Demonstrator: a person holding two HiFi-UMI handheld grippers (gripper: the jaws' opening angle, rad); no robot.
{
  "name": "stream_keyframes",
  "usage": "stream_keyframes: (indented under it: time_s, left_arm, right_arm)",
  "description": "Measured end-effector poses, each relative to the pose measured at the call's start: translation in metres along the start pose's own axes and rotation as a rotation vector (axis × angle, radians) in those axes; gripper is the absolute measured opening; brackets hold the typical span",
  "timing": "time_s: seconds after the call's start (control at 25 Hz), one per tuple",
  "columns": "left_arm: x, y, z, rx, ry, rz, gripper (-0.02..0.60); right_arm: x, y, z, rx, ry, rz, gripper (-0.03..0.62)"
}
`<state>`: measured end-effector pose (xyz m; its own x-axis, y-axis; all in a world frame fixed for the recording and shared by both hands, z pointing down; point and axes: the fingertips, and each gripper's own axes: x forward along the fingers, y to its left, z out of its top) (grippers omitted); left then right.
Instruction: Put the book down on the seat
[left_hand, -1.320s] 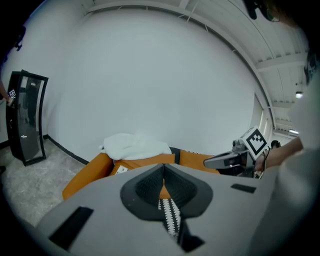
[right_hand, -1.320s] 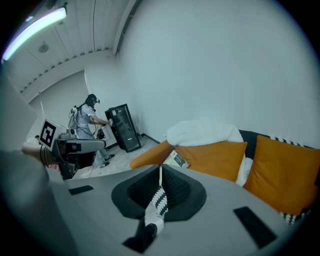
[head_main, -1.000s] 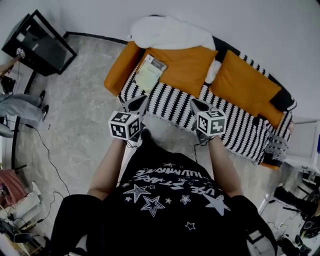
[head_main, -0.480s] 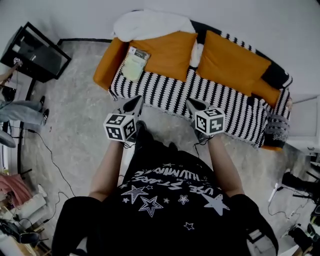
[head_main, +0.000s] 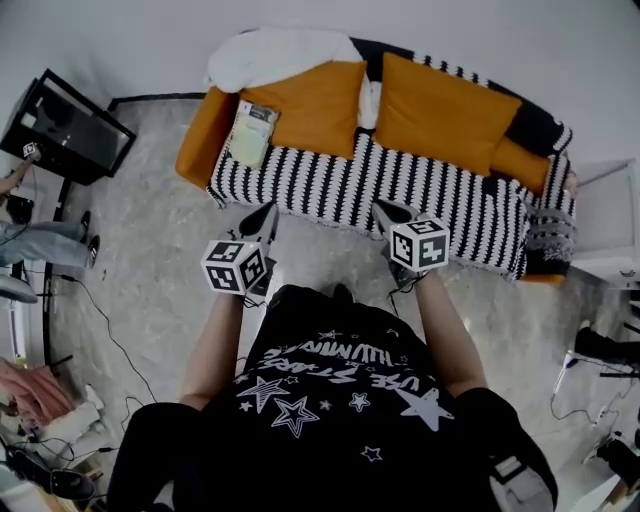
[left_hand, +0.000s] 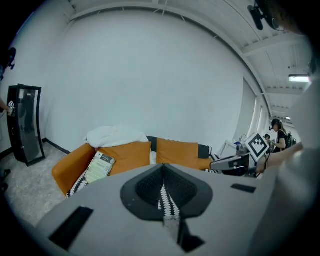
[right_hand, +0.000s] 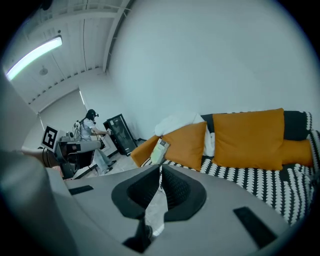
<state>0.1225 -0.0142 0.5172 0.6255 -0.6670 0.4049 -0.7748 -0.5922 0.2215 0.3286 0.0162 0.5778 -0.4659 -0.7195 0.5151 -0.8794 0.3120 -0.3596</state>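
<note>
A pale green book (head_main: 252, 133) lies at the left end of the black-and-white striped sofa seat (head_main: 400, 195), propped against an orange back cushion (head_main: 300, 110). Nothing holds it. The left gripper view shows the book (left_hand: 96, 169) far ahead at the left, and in the right gripper view the book (right_hand: 159, 150) stands just above the jaw tips. My left gripper (head_main: 268, 212) and right gripper (head_main: 383, 210) hover over the floor in front of the sofa, well short of the book. Both are shut and empty, as seen at the left gripper (left_hand: 163, 167) and right gripper (right_hand: 160, 167).
A second orange cushion (head_main: 450, 105) and a white blanket (head_main: 280, 50) lie on the sofa. A black cabinet (head_main: 65, 125) stands at the left, with another person's legs (head_main: 25, 245) beside it. A white table (head_main: 600, 270) is at the right. Cables trail over the grey floor.
The sofa and book have slid up and farther from me in the head view as I back away. Both grippers dropped slightly and stayed shut and empty.
</note>
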Motion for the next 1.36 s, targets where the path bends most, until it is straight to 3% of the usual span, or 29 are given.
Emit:
stream_keyframes:
  time_s: [0.44, 0.76, 1.36]
  left_arm:
    - [-0.027, 0.0, -0.01, -0.001, 0.001, -0.017, 0.009]
    - [-0.094, 0.027, -0.039, -0.038, 0.02, 0.017, 0.009]
    - [-0.179, 0.049, -0.051, -0.064, -0.039, 0.027, 0.009]
  right_arm:
    - [-0.009, 0.017, -0.016, 0.025, 0.006, -0.04, 0.033]
    - [-0.015, 0.08, -0.022, -0.043, 0.009, -0.025, 0.03]
    - [-0.016, 0.178, -0.047, -0.149, 0.053, 0.005, 0.028]
